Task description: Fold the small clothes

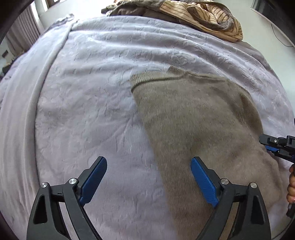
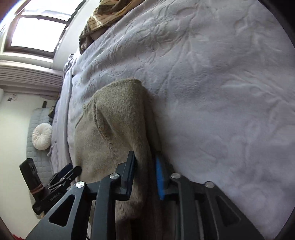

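Now: you are folding the taupe knit sweater (image 1: 199, 118) on the lavender bedspread (image 1: 88, 96), toward its near edge.
Your right gripper (image 2: 144, 175) is pinching the sweater's right side edge; your left gripper (image 1: 149, 181) is hovering spread wide, straddling the left side edge, gripping nothing. Judgement: you are best closing the left on matching layers, lifting both evenly, keeping the fold straight. Striped clothes (image 1: 206, 16) are sitting at the far edge.
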The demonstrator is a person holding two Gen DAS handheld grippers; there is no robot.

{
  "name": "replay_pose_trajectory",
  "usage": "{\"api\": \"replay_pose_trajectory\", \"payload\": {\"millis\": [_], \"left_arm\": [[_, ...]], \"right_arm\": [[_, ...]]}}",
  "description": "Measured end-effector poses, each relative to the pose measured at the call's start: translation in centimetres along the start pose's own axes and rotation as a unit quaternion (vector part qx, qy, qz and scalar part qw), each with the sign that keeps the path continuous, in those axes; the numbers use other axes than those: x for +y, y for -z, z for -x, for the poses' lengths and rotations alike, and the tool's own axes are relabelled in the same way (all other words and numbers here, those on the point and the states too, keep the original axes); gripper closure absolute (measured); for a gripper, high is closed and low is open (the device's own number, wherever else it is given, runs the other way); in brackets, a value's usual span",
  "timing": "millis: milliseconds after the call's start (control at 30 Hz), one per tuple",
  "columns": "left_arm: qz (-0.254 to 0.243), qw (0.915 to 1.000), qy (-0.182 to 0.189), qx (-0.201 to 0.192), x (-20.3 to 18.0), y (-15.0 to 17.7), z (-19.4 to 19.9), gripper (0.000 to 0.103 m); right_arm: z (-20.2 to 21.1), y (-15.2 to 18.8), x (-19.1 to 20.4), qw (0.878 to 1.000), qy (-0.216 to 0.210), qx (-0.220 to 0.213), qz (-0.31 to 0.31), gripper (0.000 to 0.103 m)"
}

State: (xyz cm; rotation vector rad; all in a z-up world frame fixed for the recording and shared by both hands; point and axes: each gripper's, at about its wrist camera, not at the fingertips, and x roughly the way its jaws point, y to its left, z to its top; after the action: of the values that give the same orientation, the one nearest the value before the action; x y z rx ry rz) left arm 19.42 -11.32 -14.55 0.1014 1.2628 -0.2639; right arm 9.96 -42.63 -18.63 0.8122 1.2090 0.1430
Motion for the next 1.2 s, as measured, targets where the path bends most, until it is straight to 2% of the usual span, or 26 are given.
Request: {"api": "replay_pose_trajectory", "payload": {"millis": [67,133,167,267,367,400,433,467,500,533,633,700,800,900,933,1000,1067,1200], "left_arm": [[0.018,0.9981,0.051,0.030,0.6,1.0,0.3,0.010],[0.046,0.9894,0.119,0.069,1.3,2.6,0.4,0.010],[0.059,0.9838,0.146,0.085,1.5,3.5,0.3,0.010],[0.083,0.9701,0.194,0.120,1.6,5.7,-0.3,0.010],[0.100,0.9580,0.223,0.150,0.9,7.2,-1.5,0.011],[0.104,0.9529,0.236,0.160,0.4,7.7,-1.9,0.036],[0.102,0.9504,0.242,0.167,0.0,7.9,-2.2,0.058],[0.093,0.9516,0.235,0.175,-0.4,8.0,-2.3,0.068],[0.081,0.9560,0.225,0.171,-0.7,8.0,-2.0,0.075],[0.066,0.9582,0.226,0.163,-0.8,8.0,-1.5,0.078],[0.024,0.9636,0.223,0.146,-0.6,8.3,-0.3,0.079],[-0.001,0.9663,0.214,0.143,-0.3,9.1,-0.4,0.079],[0.009,0.9648,0.216,0.150,-0.1,10.3,-1.3,0.079],[0.026,0.9681,0.208,0.138,-0.1,10.8,-0.8,0.078],[0.027,0.9714,0.196,0.131,-0.2,11.0,-0.3,0.078],[0.032,0.9749,0.181,0.125,-0.3,11.2,0.4,0.078],[0.034,0.9786,0.164,0.119,-0.6,11.4,1.4,0.078],[0.033,0.9864,0.124,0.103,-0.3,10.7,2.8,0.078]], "right_arm": [[1.4,0.9,-0.2,1.000,-0.007,0.000,-0.009,0.064],[3.1,2.5,-0.3,0.999,-0.038,-0.003,-0.015,0.062],[4.1,3.5,-0.4,0.998,-0.054,-0.006,-0.018,0.058],[6.7,6.6,-0.5,0.997,-0.075,-0.006,-0.008,0.056],[7.3,9.3,0.3,0.997,-0.068,0.002,0.027,0.056],[6.9,9.8,0.6,0.998,-0.053,0.009,0.041,0.058],[6.5,10.1,0.7,0.998,-0.041,0.015,0.047,0.064],[5.3,10.3,0.9,0.998,-0.009,0.032,0.053,0.096],[4.7,10.5,0.9,0.998,0.011,0.045,0.052,0.097],[4.3,10.4,1.4,0.997,0.010,0.050,0.050,0.097],[5.6,10.5,2.9,0.996,-0.054,0.045,0.058,0.097],[6.1,10.9,2.9,0.996,-0.060,0.042,0.054,0.097],[3.8,11.6,-0.1,0.998,0.009,0.064,0.027,0.097],[2.8,12.2,-1.9,0.997,0.030,0.061,0.019,0.099],[2.8,12.3,-1.7,0.998,0.033,0.058,0.022,0.098],[3.4,12.5,-0.7,0.994,0.081,0.052,0.042,0.078],[4.2,12.9,0.2,0.990,0.118,0.050,0.058,0.077],[6.1,12.7,2.2,0.988,0.134,0.022,0.068,0.078]]}}
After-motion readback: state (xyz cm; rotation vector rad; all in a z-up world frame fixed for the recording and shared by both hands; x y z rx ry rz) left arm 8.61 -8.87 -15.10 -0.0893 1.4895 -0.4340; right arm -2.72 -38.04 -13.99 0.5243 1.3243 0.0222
